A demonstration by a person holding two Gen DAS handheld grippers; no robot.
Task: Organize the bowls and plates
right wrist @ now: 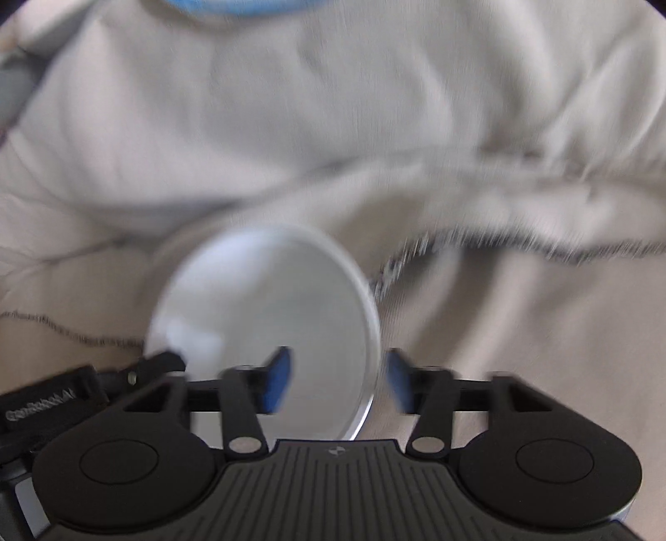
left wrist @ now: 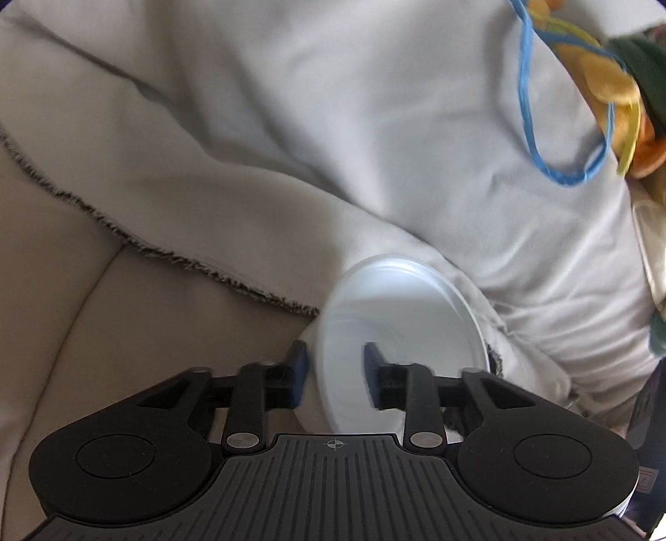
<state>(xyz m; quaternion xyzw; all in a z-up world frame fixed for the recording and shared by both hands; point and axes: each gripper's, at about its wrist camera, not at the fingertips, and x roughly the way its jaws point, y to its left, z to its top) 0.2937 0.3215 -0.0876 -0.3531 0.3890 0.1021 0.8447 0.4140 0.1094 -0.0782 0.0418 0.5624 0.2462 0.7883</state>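
Note:
A white round plate [left wrist: 399, 328] stands tilted over a beige couch and a white blanket. My left gripper [left wrist: 335, 372] has its blue-padded fingers on either side of the plate's left rim, with a gap showing at the left pad. The same plate [right wrist: 266, 316] shows blurred in the right wrist view. My right gripper [right wrist: 339, 380] is open, its fingers straddling the plate's right rim without closing on it. The other gripper [right wrist: 158, 362] shows at the plate's left edge in the right wrist view.
A white blanket [left wrist: 374, 145] with a dark frayed hem [left wrist: 187, 262] lies over the beige couch cushion [left wrist: 104, 333]. A blue cord loop [left wrist: 541, 137] and yellow, orange and green fabric [left wrist: 616, 83] lie at the upper right. A blue rim [right wrist: 241, 8] shows at the top of the right wrist view.

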